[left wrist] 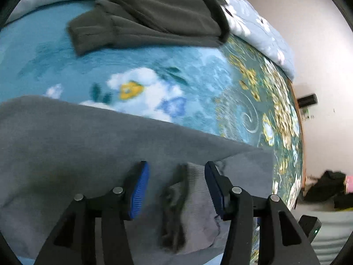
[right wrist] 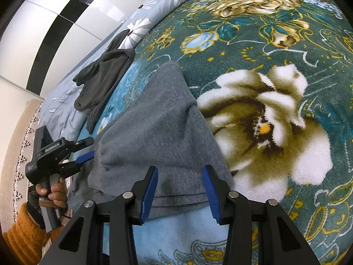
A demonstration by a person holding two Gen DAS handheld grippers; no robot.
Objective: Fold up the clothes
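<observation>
Two tongs stood over one grey garment (right wrist: pixel 154 121), and the coming move turned on how that cloth ran between them. It lay on the bed (right wrist: pixel 286 50) as a long folded strip, its long axis running from the hem at the near edge of the bed, under my right tongs (right wrist: pixel 181 190), away toward the middle of the floral blanket, where it narrowed to a rounded end. My right tongs were parted wide, one blue pad on each side of the hem, the cloth lying in the gap but not pinched. I had hold of nothing there.

My left tongs (left wrist: pixel 176 187) hovered at the strip's other near corner, also spread wide, straddling a ribbed lighter-grey band (left wrist: pixel 198 190) (a cuff or waistband, I could not tell which). Whether the pads touched the fabric was blurred, but they were not closed on it. In the right wrist view the left tongs sat just beside the garment's left edge, so both were about equally near it, each at its own corner of the near end.

I judged the next fold would carry this near end away along the long axis.

A second, darker garment (left wrist: pixel 154 15) lay well apart, near the far edge of the bed against the flowered quilt (left wrist: pixel 260 28), and played no part yet.
</observation>
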